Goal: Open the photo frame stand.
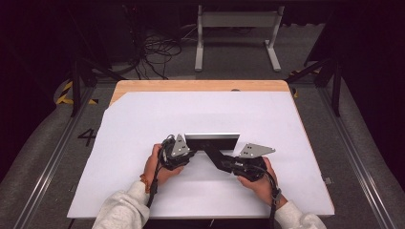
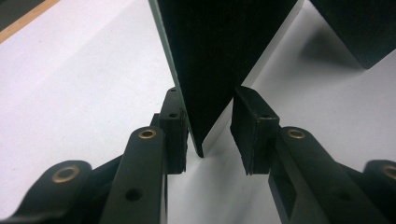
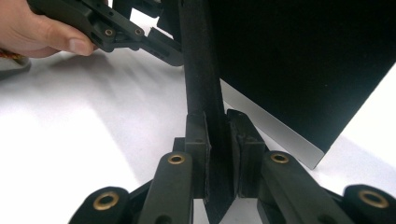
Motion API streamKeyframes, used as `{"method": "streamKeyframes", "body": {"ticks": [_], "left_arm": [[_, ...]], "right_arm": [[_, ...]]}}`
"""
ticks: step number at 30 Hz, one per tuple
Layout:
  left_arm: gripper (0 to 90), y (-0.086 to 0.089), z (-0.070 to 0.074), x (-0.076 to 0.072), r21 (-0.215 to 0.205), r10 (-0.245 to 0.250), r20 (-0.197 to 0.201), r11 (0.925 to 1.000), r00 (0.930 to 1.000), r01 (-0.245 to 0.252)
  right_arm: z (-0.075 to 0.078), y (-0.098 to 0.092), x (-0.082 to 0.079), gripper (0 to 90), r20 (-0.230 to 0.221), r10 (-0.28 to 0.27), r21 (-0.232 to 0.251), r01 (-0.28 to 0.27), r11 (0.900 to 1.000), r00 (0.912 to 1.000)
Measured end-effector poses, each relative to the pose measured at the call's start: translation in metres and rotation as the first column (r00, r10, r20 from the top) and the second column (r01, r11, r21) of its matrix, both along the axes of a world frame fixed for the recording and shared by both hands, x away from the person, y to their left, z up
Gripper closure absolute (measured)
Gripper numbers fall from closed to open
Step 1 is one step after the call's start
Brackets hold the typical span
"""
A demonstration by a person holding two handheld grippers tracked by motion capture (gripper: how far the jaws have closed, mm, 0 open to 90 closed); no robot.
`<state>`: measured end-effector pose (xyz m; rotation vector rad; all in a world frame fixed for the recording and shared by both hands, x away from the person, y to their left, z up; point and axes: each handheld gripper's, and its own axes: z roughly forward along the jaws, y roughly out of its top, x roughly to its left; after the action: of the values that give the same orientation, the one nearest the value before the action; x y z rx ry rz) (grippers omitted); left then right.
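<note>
On the white-covered bench (image 1: 143, 124), a thin black flat panel with a pale silvery edge (image 1: 212, 140) stands upright on its edge between the two tools, with a black flat strut (image 1: 213, 157) slanting from its lower middle toward the right tool.

The left tool (image 1: 183, 153) sits at the panel's left end. In the left gripper view the panel's dark pointed corner (image 2: 210, 70) comes down into the gap of the left tool (image 2: 210, 135); the left pad (image 2: 173, 126) lies against the panel's greenish-edged face, while the right pad (image 2: 250, 128) stands just apart from the other face, a sliver of white bench showing between them. The jaws are partly spread around the corner — not pressing from both sides — so this tool is released, with the panel between its pads.

The right tool (image 1: 229, 164) is at the strut's near end, low and to the right of the panel. In the right gripper view the strut (image 3: 201, 70) rises straight up from between the pads of the right tool (image 3: 219, 149), and both pads (image 3: 196, 140) press flat on its sides: this tool is clenched on the strut. Beyond it, to the right, stands the panel's broad black face with its pale lower edge (image 3: 303, 60), and at upper left a hand (image 3: 37, 28) holds the other tool.

In the high view both hands — the left (image 1: 157, 167) and the right (image 1: 260, 183) — come in from the near edge in pale grey sleeves (image 1: 122, 210), each gripping its tool's body.
</note>
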<state>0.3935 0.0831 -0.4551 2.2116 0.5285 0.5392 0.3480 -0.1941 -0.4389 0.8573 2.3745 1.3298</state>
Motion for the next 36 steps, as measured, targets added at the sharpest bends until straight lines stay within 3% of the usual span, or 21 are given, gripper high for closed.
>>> {"method": "streamKeyframes", "body": {"ticks": [16, 27, 36], "left_arm": [[71.1, 0.0022, -0.0044, 0.0040, -0.004, 0.038, -0.026, 0.9993, 0.9989, -0.038], [72.3, 0.0023, -0.0046, 0.0051, 0.010, 0.060, -0.011, 0.9981, 0.9981, -0.060], [74.4, 0.0068, -0.0038, 0.0061, -0.017, 0.057, -0.030, 0.9982, 0.9979, -0.058]], "right_arm": [[-0.0029, 0.0007, 0.0024, 79.6, 0.002, -0.009, -0.009, 0.009, 1.000, 1.0000], [-0.0052, 0.0003, 0.0040, 79.4, -0.003, -0.015, -0.007, 0.015, 1.000, 0.9999], [-0.0064, -0.0007, 0.0041, 76.0, -0.013, -0.028, -0.017, 0.028, 0.999, 0.9995]]}}
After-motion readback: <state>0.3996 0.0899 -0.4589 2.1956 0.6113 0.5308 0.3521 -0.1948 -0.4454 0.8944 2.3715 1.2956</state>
